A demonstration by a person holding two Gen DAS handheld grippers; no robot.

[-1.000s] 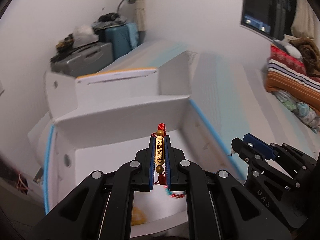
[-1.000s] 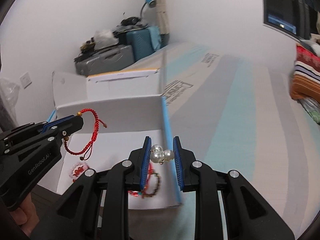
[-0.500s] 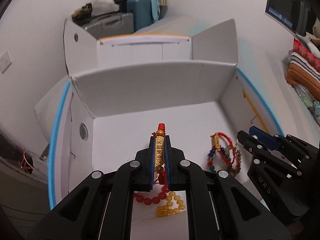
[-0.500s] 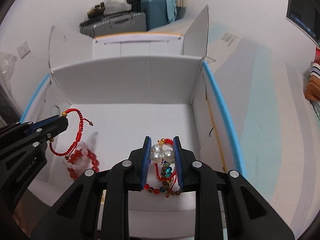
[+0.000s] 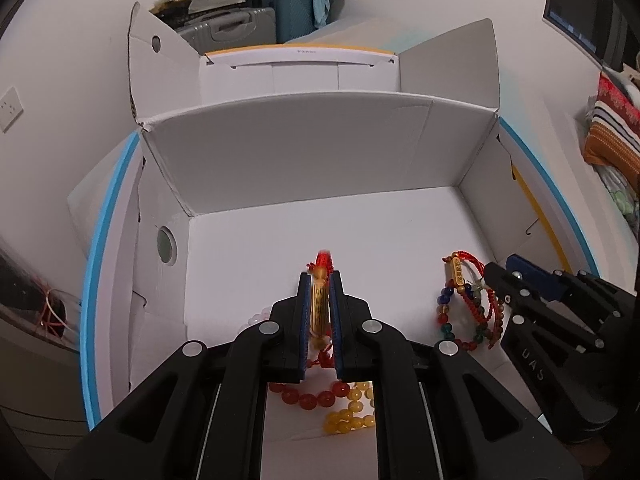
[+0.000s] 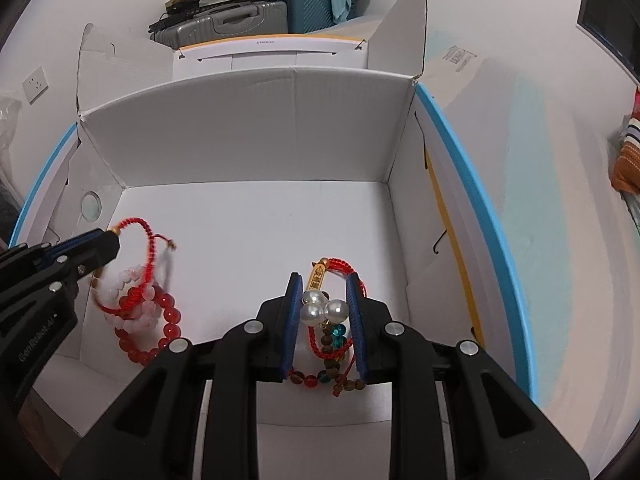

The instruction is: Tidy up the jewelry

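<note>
Both tongs have dropped into the white cardboard box [image 6: 248, 136]. The left tongs [image 5: 320, 304] pinch a red cord bracelet [image 6: 138, 264] by its gold charm; the right tongs [image 6: 325, 304] clasp pearl beads [image 6: 322, 307] above the bracelets along the box's near edge, so release looks imminent.

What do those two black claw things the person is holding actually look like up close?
Both are matte black plastic. The left gripper and right gripper each have two angular linkage arms studded with round silver pins, ending in flat fingers lined with ribbed blue pads. Pale lettering is moulded on their sides. No cables show.
</note>
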